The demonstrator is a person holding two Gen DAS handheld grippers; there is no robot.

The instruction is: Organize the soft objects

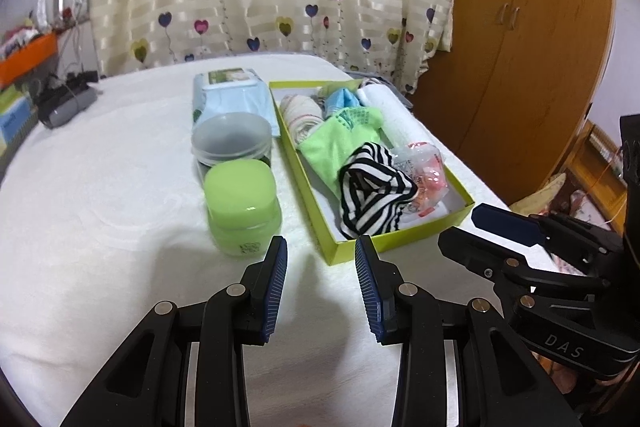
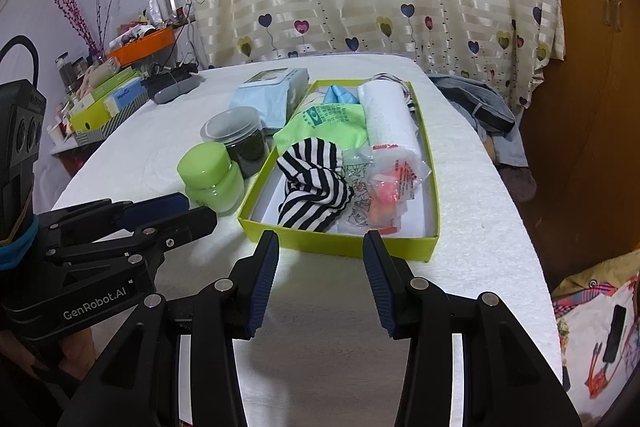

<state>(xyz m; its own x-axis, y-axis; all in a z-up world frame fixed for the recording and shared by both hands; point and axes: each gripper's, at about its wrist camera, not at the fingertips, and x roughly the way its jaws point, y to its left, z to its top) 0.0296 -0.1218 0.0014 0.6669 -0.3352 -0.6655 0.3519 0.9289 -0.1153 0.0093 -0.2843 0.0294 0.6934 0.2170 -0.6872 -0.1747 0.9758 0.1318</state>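
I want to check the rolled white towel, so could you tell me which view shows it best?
The right wrist view: the white towel lies fully exposed along the box's right side. In the left wrist view, other items partly hide it.

I read "DAS" on the right gripper [image 1: 486,227]. "GenRobot.AI" stood on the left gripper [image 2: 192,207]. Other print was too blurred.

Left gripper [image 1: 321,247] fingers apart, empty, angled downward, right gripper [image 2: 321,241] fingers apart, empty, alongside
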